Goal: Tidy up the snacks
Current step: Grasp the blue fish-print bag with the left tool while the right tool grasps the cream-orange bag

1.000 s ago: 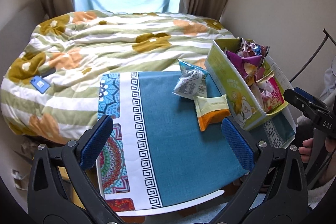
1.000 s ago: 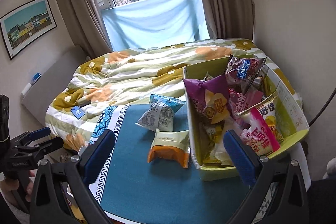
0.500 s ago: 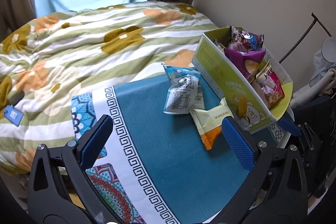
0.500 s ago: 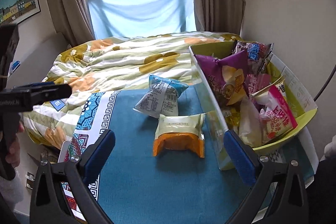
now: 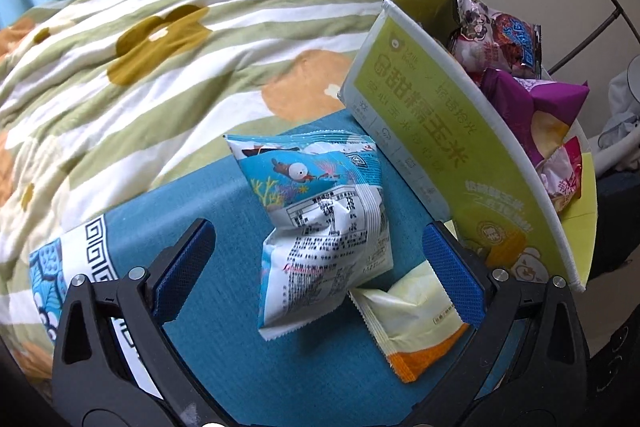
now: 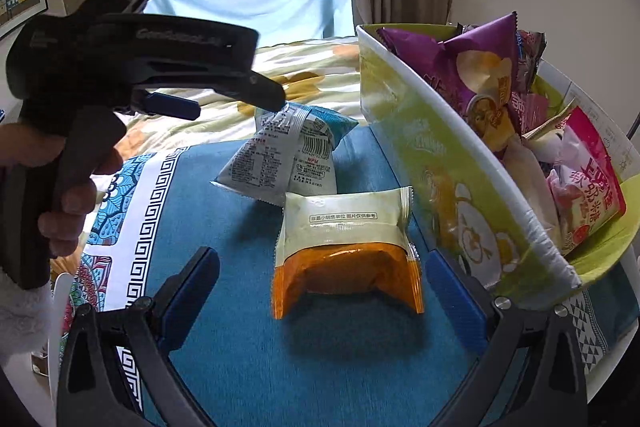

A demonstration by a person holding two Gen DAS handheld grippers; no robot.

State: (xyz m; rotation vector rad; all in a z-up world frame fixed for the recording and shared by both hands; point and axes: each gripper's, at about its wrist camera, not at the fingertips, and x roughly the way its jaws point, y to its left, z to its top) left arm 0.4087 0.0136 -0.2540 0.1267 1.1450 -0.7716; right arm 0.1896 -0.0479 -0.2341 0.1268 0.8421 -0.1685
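Observation:
A blue-and-white snack bag (image 5: 320, 227) lies on the teal cloth, between the open jaws of my left gripper (image 5: 318, 267), which hovers just above it. A cream-and-orange packet (image 5: 412, 327) lies beside it. In the right wrist view the same packet (image 6: 346, 245) sits between the open jaws of my right gripper (image 6: 324, 291), with the blue-and-white bag (image 6: 288, 159) behind it. The left gripper (image 6: 236, 99) shows there from the side, over that bag. A green box (image 6: 440, 163) full of snack bags stands to the right, also in the left wrist view (image 5: 460, 155).
The teal patterned cloth (image 6: 248, 367) covers a small table at the foot of a bed with a flowered quilt (image 5: 160, 67). Purple, pink and red snack bags (image 6: 480, 87) fill the box. A wall and curtains stand behind.
Both grippers have moved forward and down toward the two loose snacks. The left gripper has swung in over the blue-and-white bag; the right has closed in around the orange packet.

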